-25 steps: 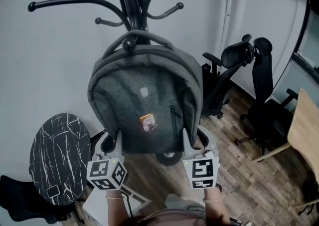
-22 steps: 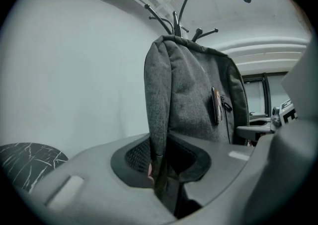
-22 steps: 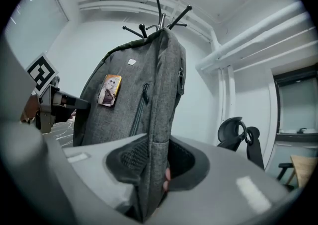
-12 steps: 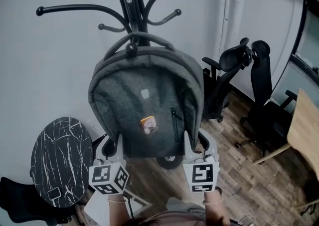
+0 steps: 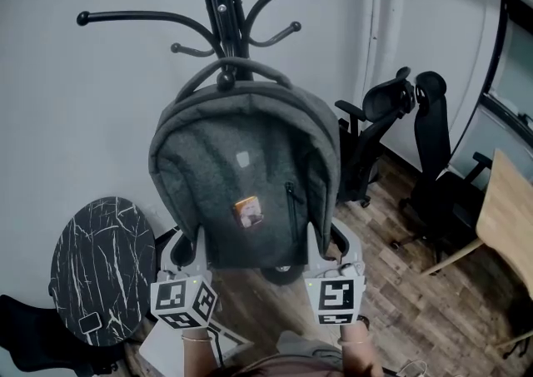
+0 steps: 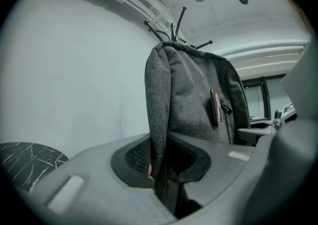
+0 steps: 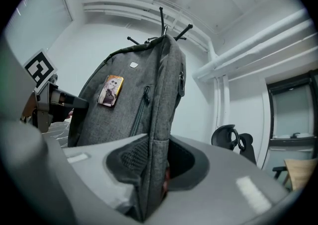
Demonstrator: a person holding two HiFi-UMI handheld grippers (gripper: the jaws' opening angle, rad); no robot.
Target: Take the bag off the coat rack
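Note:
A grey backpack (image 5: 246, 176) hangs by its top handle (image 5: 250, 63) over a knobbed hook (image 5: 225, 81) of the black coat rack (image 5: 218, 1). My left gripper (image 5: 190, 252) is shut on the bag's lower left edge, and my right gripper (image 5: 323, 244) is shut on its lower right edge. In the left gripper view the grey fabric (image 6: 194, 100) is pinched between the dark pads (image 6: 134, 157) of the gripper (image 6: 161, 169). The right gripper view shows the bag's side seam (image 7: 154, 114) clamped the same way in the gripper (image 7: 156, 169), with the rack's hooks (image 7: 164, 25) above.
A round marble-patterned table (image 5: 100, 263) stands low on the left beside the rack. Black office chairs (image 5: 379, 130) (image 5: 441, 176) are at the right on the wooden floor, and a wooden tabletop (image 5: 510, 217) juts in at the far right. A white wall is behind the rack.
Both grippers have shifted a little, carrying the bag's lower end with them. The handle stays over the hook. The grips look the same.

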